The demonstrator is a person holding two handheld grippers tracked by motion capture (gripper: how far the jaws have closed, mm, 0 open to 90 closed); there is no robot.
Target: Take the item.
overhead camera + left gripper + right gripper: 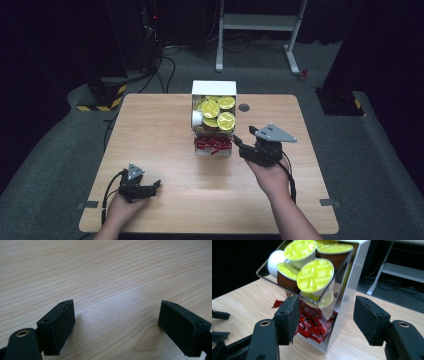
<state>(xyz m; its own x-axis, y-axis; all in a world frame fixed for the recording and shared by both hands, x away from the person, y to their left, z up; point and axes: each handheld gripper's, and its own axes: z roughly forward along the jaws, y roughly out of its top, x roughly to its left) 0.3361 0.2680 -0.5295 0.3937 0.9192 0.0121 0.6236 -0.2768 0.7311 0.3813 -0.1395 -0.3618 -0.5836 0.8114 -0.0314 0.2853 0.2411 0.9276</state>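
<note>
High view: a clear organiser [214, 85] is seen at table [150, 130] centre, far side. Its upper tier is packed w/ yellow-lidded pods [218, 111]; red sachets [213, 144] are held in the lower tier at the near end. The right gripper [240, 144] is held just right of the sachet end, jaws aimed at it, nothing gripped. The left gripper [154, 187] is rested on the table near the front-left, well apart from the organiser.

Left gripper view: jaws are spread wide over bare wood, nothing btwn them.

Right gripper view: jaws are parted, w/ the organiser's [352, 277] near corner seen btwn them farther off, not pressed. Pods [315, 275] are seen above, sachets [314, 326] below; one stray sachet [278, 303] is lying on the table at left.
</note>
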